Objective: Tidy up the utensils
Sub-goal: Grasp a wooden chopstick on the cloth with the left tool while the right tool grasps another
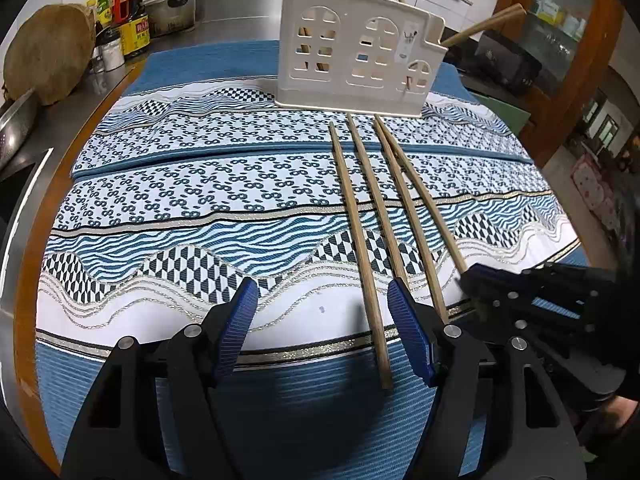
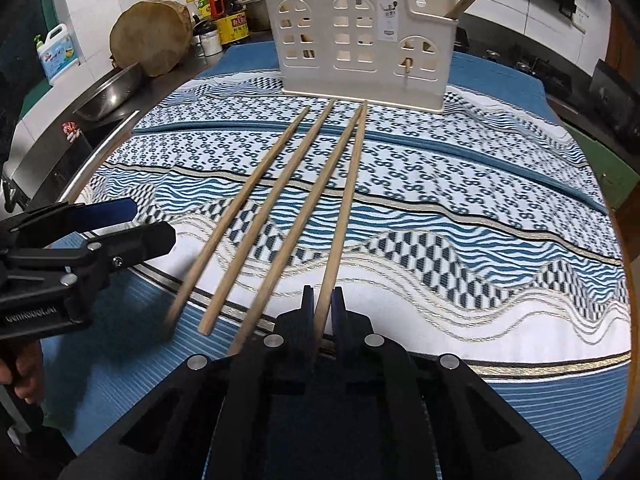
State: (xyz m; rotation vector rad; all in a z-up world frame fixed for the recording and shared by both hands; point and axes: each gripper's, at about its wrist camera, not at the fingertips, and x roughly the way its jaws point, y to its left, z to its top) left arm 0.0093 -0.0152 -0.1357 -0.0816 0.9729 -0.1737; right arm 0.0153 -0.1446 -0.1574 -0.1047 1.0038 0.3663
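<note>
The left tongs point(image 1: 322, 300) stand open over the patterned cloth point(image 1: 200, 184), their blue pads well apart. The leftmost chopstick point(image 1: 360, 248) lies flat on the cloth, its near end passing between those pads close to the right one; whether it touches is unclear. Two more chopsticks point(image 2: 280, 216) lie beside it. Farthest right, the right tongs point(image 2: 323, 300) are closed on the near end of the rightmost chopstick point(image 2: 346, 200). All four point toward the cream holder point(image 2: 360, 40) at the far edge.
</note>
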